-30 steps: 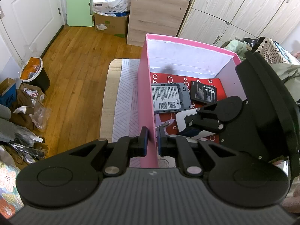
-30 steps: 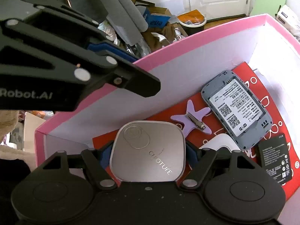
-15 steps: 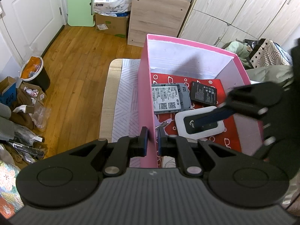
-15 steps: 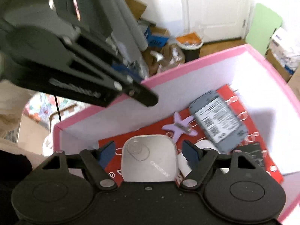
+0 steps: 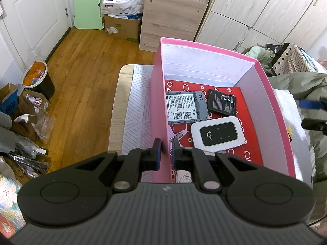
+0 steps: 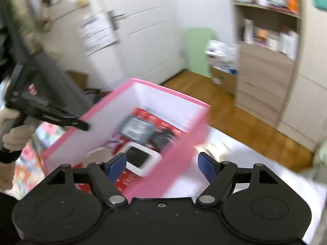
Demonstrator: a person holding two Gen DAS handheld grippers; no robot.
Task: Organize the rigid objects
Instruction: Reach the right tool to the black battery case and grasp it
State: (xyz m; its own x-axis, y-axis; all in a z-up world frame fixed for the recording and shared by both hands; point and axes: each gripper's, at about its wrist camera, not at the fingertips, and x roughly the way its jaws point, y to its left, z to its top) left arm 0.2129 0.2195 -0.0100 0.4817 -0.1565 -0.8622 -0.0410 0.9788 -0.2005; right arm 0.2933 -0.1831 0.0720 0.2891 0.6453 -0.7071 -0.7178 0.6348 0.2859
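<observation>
A pink box [image 5: 158,106] stands on the table. My left gripper [image 5: 166,149] is shut on its left wall. Inside, on a red lining, lie a grey device [image 5: 185,108], a black battery [image 5: 222,102], a white pocket router [image 5: 218,134] and part of a purple star clip [image 5: 179,136]. A white square case [image 5: 183,176] shows behind my left fingers. My right gripper [image 6: 162,165] is open and empty, above the box's near rim [image 6: 163,169]; that view is blurred. It shows in the left wrist view [image 5: 314,112] at the right edge.
A white patterned cloth [image 5: 136,110] covers the table. A wood dresser [image 5: 173,16] and wardrobe doors [image 5: 255,14] stand behind. A bin [image 5: 36,77] and clutter lie on the wood floor at left. Olive fabric [image 5: 306,85] lies right of the box.
My right gripper let go of the white square case inside the box, opened, and pulled back up and to the right. My left gripper stayed clamped on the box wall.
</observation>
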